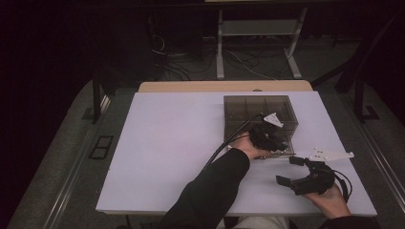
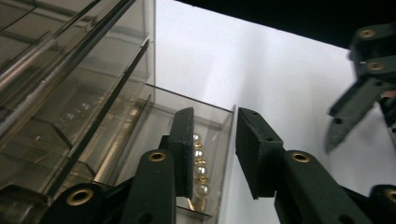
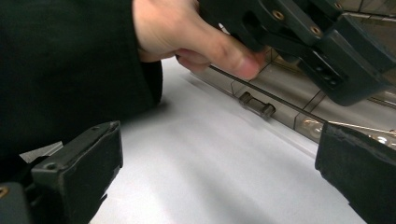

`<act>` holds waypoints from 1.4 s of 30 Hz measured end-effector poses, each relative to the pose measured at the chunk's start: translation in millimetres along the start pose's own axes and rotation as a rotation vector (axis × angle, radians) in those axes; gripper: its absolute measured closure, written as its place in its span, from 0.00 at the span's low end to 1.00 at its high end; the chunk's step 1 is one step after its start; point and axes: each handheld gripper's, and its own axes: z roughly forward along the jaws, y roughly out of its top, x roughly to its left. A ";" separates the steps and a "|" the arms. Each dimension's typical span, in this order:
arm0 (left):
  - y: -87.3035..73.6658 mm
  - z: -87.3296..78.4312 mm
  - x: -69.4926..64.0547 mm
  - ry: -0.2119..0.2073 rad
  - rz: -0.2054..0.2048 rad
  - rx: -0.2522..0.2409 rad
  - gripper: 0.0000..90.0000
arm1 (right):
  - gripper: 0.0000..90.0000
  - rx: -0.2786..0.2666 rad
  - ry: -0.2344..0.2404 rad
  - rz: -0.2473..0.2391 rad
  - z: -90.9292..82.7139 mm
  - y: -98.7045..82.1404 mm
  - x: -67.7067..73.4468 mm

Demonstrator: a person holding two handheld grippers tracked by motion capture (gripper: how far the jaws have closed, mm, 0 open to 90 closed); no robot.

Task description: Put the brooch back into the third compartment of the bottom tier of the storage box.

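Nearby, left gripper jaws apart astride drawer wall, pearl bracelet inside, right gripper open.

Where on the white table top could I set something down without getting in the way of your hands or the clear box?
The table top lies bare from its left edge to the clear drawer box and the left sleeve. It is crowded at the right front, where the left tongs work at the pulled-out drawer and the right tongs hover.

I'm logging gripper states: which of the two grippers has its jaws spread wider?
The right gripper, lying apart on the white table; its jaws gape wide. The left gripper at the clear drawer box shows only a narrow gap.
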 end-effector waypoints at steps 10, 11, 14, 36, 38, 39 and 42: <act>2.2 -20.6 -5.0 -0.036 0.005 0.004 0.59 | 0.00 -0.003 -0.002 -0.003 0.3 0.0 -0.1; 2.0 -22.9 -5.2 -0.035 0.008 0.005 0.58 | 0.00 -0.002 -0.003 -0.004 0.4 0.0 0.0; 1.0 -30.0 -5.7 -0.035 0.010 0.002 0.51 | 0.00 -0.001 -0.002 -0.001 0.6 0.0 0.2; -3.1 -81.1 -15.0 -0.021 -0.017 -0.030 0.11 | 0.00 0.000 -0.003 -0.001 1.1 0.1 0.3; -4.2 -84.4 -15.2 -0.022 -0.022 -0.026 0.09 | 0.00 0.000 -0.002 0.000 1.2 0.1 0.4; -5.0 -85.9 -16.0 -0.020 -0.030 -0.027 0.07 | 0.00 0.000 -0.004 -0.001 1.2 0.1 0.3; -7.5 -90.1 -16.6 -0.017 -0.034 -0.022 0.04 | 0.00 0.000 -0.003 0.000 1.3 0.1 0.4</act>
